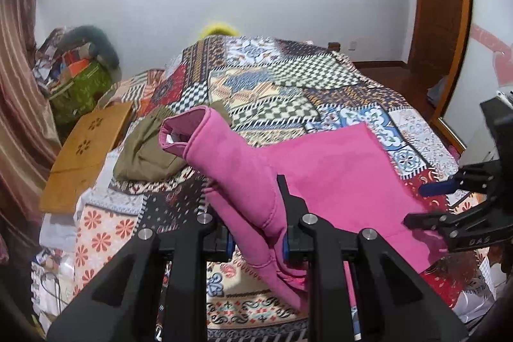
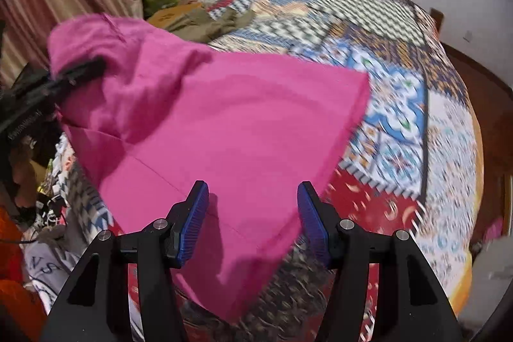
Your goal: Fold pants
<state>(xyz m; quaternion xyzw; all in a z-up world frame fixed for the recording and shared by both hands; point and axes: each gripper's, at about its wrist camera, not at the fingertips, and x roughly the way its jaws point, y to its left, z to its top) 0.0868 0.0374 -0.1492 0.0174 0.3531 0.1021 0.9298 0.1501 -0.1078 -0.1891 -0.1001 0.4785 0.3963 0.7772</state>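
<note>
Pink pants (image 1: 336,178) lie partly folded on a patchwork bedspread (image 1: 288,85). My left gripper (image 1: 256,233) is shut on a bunched fold of the pants and holds it raised, the open waistband or cuff (image 1: 182,130) standing up beyond it. In the right wrist view the pants (image 2: 224,124) spread out under my right gripper (image 2: 253,207), whose blue-padded jaws stand wide apart with nothing between them, just above the cloth. The right gripper also shows at the right edge of the left wrist view (image 1: 429,204). The left gripper shows at the left of the right wrist view (image 2: 77,72), pinching cloth.
An olive garment (image 1: 147,156) lies crumpled on the bed's left side beside a wooden board (image 1: 86,153). A cluttered pile with a green bag (image 1: 80,85) sits by the striped curtain (image 1: 16,85). A wooden door frame (image 1: 442,21) stands at right. Clothes lie on the floor (image 2: 48,271).
</note>
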